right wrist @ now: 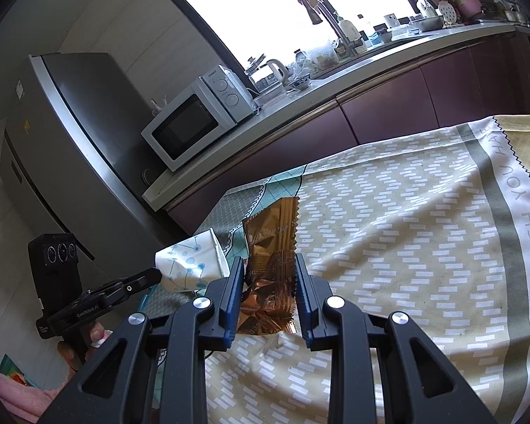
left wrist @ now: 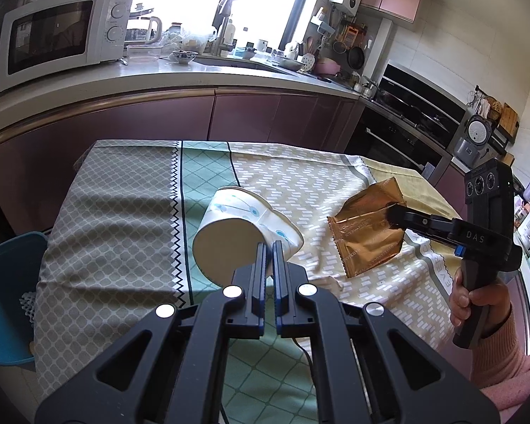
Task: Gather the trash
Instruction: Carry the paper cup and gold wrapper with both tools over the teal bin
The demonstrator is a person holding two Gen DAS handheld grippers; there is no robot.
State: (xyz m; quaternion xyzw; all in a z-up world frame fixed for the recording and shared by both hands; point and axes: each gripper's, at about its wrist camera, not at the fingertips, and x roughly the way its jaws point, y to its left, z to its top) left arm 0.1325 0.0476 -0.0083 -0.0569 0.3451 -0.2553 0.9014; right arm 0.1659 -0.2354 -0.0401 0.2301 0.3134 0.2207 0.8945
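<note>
A kitchen with a cloth-covered table (left wrist: 130, 212) in the middle, seen from two hand-held grippers; going from left to right, a blue bin (left wrist: 7, 282) sits on the floor just beside the table's left edge, and behind it a white microwave (left wrist: 58, 37) stands on the counter. Next comes the left gripper (left wrist: 270, 247), angled down toward the table, its jaws pressed nearly together and pinching the rim of a crushed white paper cup (left wrist: 236, 226) with a pale blue pattern; the cup lies tipped on its side with its flat base facing the camera, and from the right wrist view it appears lifted off the cloth at the gripper's tip, with the person's fingers (right wrist: 95, 335) wrapped around the handle below. Further right, a crinkled gold snack wrapper (left wrist: 367, 233) is held up off the patterned cloth, near the cup but apart from it. The right gripper (left wrist: 394, 215) comes in from the right side, tilted downward, its jaws part-way closed and clamping the wrapper's lower, crumpled end between the blue-edged pads (right wrist: 235, 293), so the wrapper stands up between them. At the far right a hand (left wrist: 477, 304) in a pink knitted sleeve (left wrist: 505, 346) grips that tool's upright black handle, and an oven (left wrist: 406, 123) sits under the counter behind it
</note>
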